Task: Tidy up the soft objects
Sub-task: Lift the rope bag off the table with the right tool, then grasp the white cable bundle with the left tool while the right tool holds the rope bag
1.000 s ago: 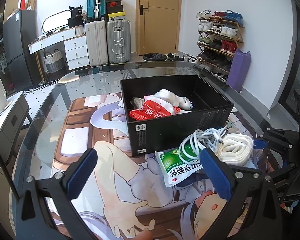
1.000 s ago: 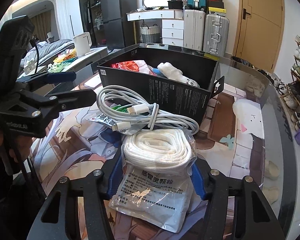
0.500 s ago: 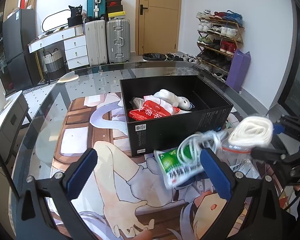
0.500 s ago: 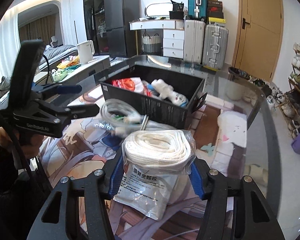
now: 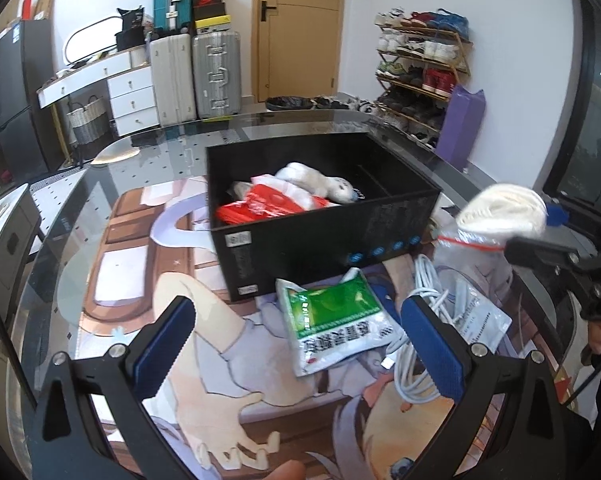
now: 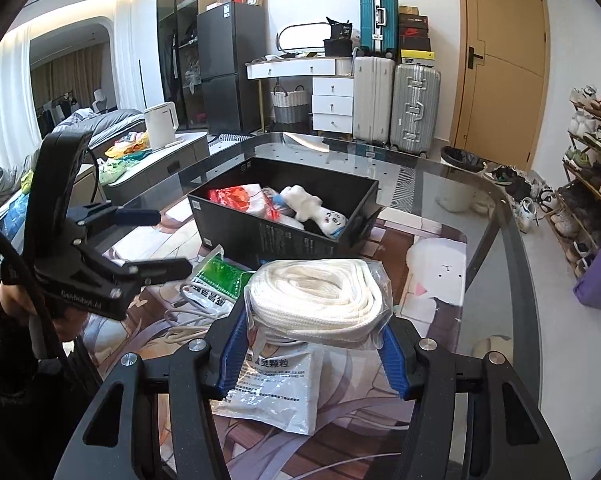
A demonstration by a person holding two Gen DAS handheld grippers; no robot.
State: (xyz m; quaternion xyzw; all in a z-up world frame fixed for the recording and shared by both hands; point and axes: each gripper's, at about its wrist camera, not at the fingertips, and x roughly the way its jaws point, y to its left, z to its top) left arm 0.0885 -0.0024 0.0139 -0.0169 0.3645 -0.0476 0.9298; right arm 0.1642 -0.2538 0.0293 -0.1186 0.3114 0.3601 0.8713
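Note:
My right gripper (image 6: 312, 354) is shut on a clear bag of white coiled rope (image 6: 320, 296), held in the air near the black box (image 6: 284, 236); the bag also shows in the left wrist view (image 5: 504, 210). The black box (image 5: 324, 248) holds a red packet (image 5: 268, 204) and a white plush toy (image 5: 320, 182). A green-and-white sachet (image 5: 332, 324), a white cable coil (image 5: 424, 344) and a white sachet (image 6: 276, 390) lie on the mat in front of the box. My left gripper (image 5: 296, 344) is open and empty, hovering just before the green sachet.
The glass table (image 6: 496, 240) carries a printed anime mat (image 5: 148, 280). Its curved edge runs at right. Suitcases (image 5: 212, 72), a shoe rack (image 5: 420, 76) and a fridge stand beyond the table.
My right gripper has lifted the rope bag off the pile and up toward the box. The cable coil and green sachet were dragged and have settled on the mat. The left gripper stayed open.

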